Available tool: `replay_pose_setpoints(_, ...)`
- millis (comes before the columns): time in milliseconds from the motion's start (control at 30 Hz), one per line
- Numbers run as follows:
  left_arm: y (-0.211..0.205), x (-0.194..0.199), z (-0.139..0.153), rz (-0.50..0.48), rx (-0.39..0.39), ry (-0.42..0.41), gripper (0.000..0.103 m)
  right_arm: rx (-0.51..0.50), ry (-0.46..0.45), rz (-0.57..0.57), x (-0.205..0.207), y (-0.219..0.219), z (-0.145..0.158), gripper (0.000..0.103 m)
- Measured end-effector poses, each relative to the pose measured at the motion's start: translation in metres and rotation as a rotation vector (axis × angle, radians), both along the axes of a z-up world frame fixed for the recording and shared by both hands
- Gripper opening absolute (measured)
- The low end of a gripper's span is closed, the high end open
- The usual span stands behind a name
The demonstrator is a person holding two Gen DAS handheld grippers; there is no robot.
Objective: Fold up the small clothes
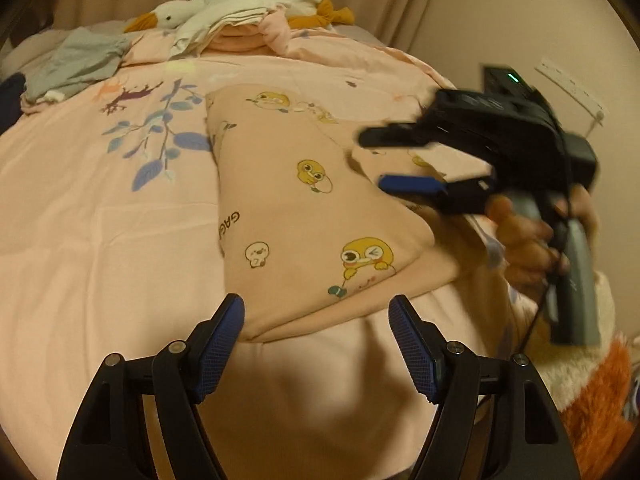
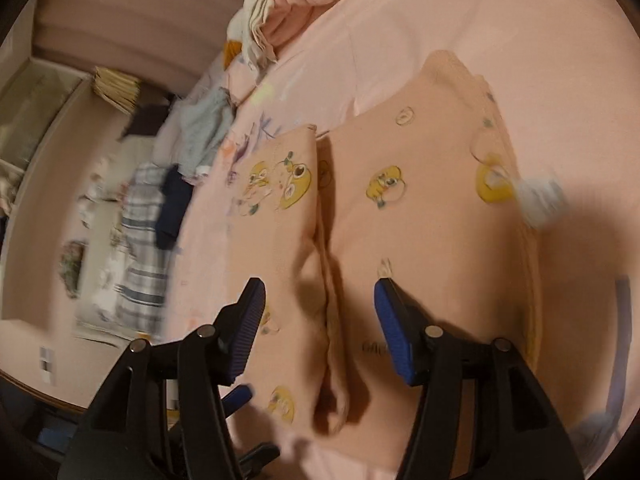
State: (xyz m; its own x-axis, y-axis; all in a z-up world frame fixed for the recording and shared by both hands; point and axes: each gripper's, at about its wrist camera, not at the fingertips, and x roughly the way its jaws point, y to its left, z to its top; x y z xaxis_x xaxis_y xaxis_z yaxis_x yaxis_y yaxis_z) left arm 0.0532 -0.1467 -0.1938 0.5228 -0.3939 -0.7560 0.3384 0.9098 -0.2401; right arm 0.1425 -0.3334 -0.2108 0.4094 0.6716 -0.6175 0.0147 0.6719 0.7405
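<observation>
A small peach garment with yellow duck prints (image 1: 304,216) lies partly folded on the pink bed cover (image 1: 100,220). My left gripper (image 1: 316,320) is open just above its near edge, holding nothing. My right gripper (image 1: 384,160) shows blurred in the left wrist view at the right, over the garment's far right side, jaws apart. In the right wrist view, my right gripper (image 2: 320,312) is open above the garment (image 2: 400,220), over a fold line running down the middle. A white tag (image 2: 540,200) sticks out at the garment's right edge.
A goose plush toy (image 1: 176,12) and a pile of cream and pink clothes (image 1: 240,28) lie at the far end of the bed. A grey garment (image 1: 76,64) lies far left. An orange-and-white plush (image 1: 588,392) sits at the right. The floor and a striped cloth (image 2: 140,248) lie beyond the bed's edge.
</observation>
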Motion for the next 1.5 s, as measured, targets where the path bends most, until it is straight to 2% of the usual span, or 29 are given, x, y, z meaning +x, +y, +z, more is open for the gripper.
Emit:
replay_pose_setpoints(100,0.001,-0.007,0.001,-0.029,0.007,0.014,0.074,-0.008,-0.003,0.038,0.018,0.014,-0.003,0.057)
replay_pose_setpoints(167,0.005,-0.011,-0.003,-0.033,-0.009,0.05,0.074,0.044,0.013,0.059,0.03,0.021,-0.011,0.057)
replay_pose_setpoints(333,0.018,-0.002,-0.011,-0.005,-0.058,0.141,0.074,0.058,0.0,0.067,0.034,0.027,-0.019,0.039)
replay_pose_setpoints(367,0.021,-0.003,-0.01,0.0,-0.067,0.144,0.074,0.068,-0.01,0.057,0.032,0.024,-0.018,0.03)
replay_pose_setpoints(400,0.022,-0.004,-0.009,0.008,-0.068,0.14,0.074,0.08,-0.012,0.041,0.03,0.019,-0.019,0.023)
replay_pose_setpoints(533,0.018,-0.005,-0.009,0.069,0.007,0.061,0.074,0.167,-0.046,-0.004,0.024,0.008,-0.021,0.015)
replay_pose_setpoints(600,0.009,-0.003,-0.013,0.075,0.044,0.048,0.074,0.203,-0.07,-0.034,0.019,0.004,-0.019,0.014)
replay_pose_setpoints(767,-0.009,-0.003,-0.013,0.079,0.052,-0.011,0.074,0.29,-0.137,-0.07,0.011,0.004,-0.009,0.012)
replay_pose_setpoints(833,-0.008,0.0,-0.018,0.108,0.052,-0.029,0.074,0.314,-0.156,-0.092,0.008,0.0,-0.006,0.011)
replay_pose_setpoints(933,-0.002,0.007,-0.02,0.147,0.031,-0.034,0.073,0.295,-0.168,-0.113,0.004,-0.007,0.001,0.01)
replay_pose_setpoints(1033,-0.004,0.013,-0.019,0.152,0.017,-0.035,0.062,0.272,-0.217,-0.127,-0.005,-0.02,0.017,0.009)
replay_pose_setpoints(1067,-0.006,0.014,-0.018,0.154,0.017,-0.029,0.062,0.262,-0.243,-0.141,-0.01,-0.027,0.024,0.006)
replay_pose_setpoints(1200,-0.009,0.009,-0.013,0.095,-0.019,0.007,0.062,0.244,-0.326,-0.182,-0.026,-0.05,0.042,0.007)
replay_pose_setpoints(1233,-0.01,0.006,-0.011,0.061,-0.039,0.023,0.063,0.229,-0.322,-0.167,-0.028,-0.055,0.044,0.008)
replay_pose_setpoints(1333,-0.013,0.008,-0.016,0.025,-0.053,0.066,0.066,0.149,-0.19,-0.124,-0.023,-0.052,0.033,0.015)
replay_pose_setpoints(1400,-0.014,0.007,-0.02,0.027,-0.042,0.063,0.066,0.094,-0.102,-0.059,-0.018,-0.04,0.02,0.031)
replay_pose_setpoints(1500,-0.018,0.003,-0.019,0.012,-0.007,0.035,0.066,-0.014,0.014,0.046,-0.014,-0.012,0.0,0.03)
